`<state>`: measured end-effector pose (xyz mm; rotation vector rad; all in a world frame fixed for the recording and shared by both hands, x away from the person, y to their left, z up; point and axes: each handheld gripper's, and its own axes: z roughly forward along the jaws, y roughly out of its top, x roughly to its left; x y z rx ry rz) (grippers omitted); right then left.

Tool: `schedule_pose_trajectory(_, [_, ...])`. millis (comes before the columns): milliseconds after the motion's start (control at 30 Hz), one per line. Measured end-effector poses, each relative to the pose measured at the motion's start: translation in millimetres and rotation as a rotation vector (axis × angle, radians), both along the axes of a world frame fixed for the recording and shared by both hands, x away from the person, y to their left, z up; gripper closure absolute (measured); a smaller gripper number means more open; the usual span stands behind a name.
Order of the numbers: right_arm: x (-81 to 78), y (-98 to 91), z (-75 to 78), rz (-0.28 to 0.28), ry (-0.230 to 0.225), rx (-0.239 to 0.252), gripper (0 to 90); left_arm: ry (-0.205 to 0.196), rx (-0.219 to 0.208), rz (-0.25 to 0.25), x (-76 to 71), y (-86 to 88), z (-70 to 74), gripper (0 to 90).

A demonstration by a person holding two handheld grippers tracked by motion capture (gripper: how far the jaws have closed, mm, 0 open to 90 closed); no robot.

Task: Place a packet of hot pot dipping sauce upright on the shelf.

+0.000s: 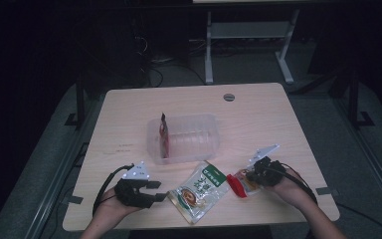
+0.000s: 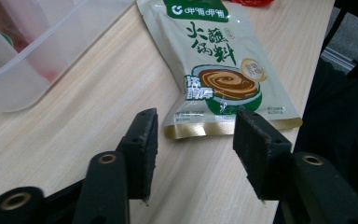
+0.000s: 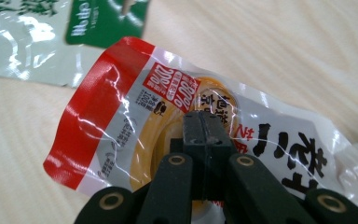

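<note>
A green and white sauce pouch (image 1: 199, 190) (image 2: 216, 65) lies flat near the table's front edge. My left gripper (image 1: 162, 191) (image 2: 196, 125) is open, level with the tabletop, its tips just short of the pouch's gold bottom edge and not touching it. To the pouch's right, my right gripper (image 1: 249, 178) (image 3: 204, 122) is shut on a red and white snack packet (image 1: 238, 184) (image 3: 121, 116), pinching its clear film near the middle. A clear plastic tub (image 1: 205, 148) (image 2: 23, 74) stands mid-table with a red packet (image 1: 164, 135) upright against its left wall.
A grey cable grommet (image 1: 229, 97) sits at the table's back edge. The table's front edge (image 1: 199, 225) is close under both hands. Cables trail from each gripper. A white desk frame (image 1: 209, 55) stands on the floor beyond.
</note>
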<state>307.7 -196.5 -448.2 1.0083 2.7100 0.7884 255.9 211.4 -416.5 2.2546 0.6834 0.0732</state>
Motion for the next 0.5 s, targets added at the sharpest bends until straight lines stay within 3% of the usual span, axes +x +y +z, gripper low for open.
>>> schedule_pose_trajectory(133, [-1.8,0.9,-0.2,0.008,-0.001,-0.002,89.7,0.012,-0.011,0.006,-0.3,-3.9,0.7,54.3])
schedule_pose_trajectory(200, [-0.6,-0.1,0.1,0.012,-0.003,0.008,89.6,0.007,-0.01,-0.004,1.4,-6.7,3.1,62.5])
schedule_pose_trajectory(233, [-0.1,-3.4,1.7,0.004,0.003,0.036,85.9,0.003,-0.03,-0.018,2.0,-11.6,6.6,65.8])
schedule_pose_trajectory(300, [0.3,-5.0,2.5,0.004,-0.001,0.043,81.8,0.0,-0.041,-0.023,2.3,-15.4,9.1,67.9])
schedule_pose_trajectory(333, [-0.2,-7.8,5.1,-0.013,-0.005,0.064,73.8,-0.006,-0.049,-0.028,3.1,-21.6,12.4,74.1])
schedule_pose_trajectory(400, [-0.9,-11.6,7.3,-0.025,-0.007,0.081,67.8,-0.01,-0.054,-0.037,4.2,-25.4,13.8,81.4])
schedule_pose_trajectory(500, [-2.9,-17.0,9.5,-0.039,-0.012,0.101,63.2,-0.026,-0.055,-0.057,6.1,-38.0,16.7,88.3])
